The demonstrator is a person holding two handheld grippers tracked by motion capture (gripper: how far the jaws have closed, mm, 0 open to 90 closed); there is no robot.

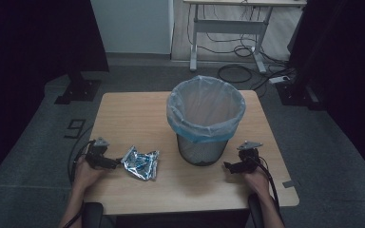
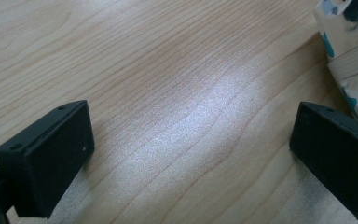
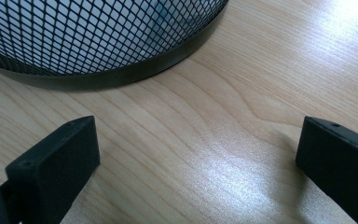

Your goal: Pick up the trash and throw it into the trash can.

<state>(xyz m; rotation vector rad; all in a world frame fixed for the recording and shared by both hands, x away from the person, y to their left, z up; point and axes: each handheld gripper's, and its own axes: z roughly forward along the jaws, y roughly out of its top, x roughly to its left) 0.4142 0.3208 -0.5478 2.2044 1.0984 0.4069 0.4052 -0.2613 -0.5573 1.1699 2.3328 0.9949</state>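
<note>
- The wrapper [image 1: 141,163], a crumpled silver packet with blue print, lies flat on the desk [image 1: 138,118] near its front edge, left of the bin [image 1: 205,121].
- The left gripper [image 1: 116,163] rests low on the desk just left of the wrapper, its jaws spread wide with bare wood between them.
- In the left gripper view the wrapper [image 2: 349,60] sits at the upper right, just beside the right-hand jaw; I cannot tell if they touch.
- The bin, black wire mesh lined with a pale blue bag, stands upright at the middle of the desk.
- The right gripper [image 1: 229,166] lies on the desk just right of the bin's base, jaws spread wide and holding nothing.
- In the right gripper view the bin [image 3: 102,42] curves across the top, its base rim near the jaws but apart from them.
- Each gripper is held by a hand reaching in from the near edge.
</note>
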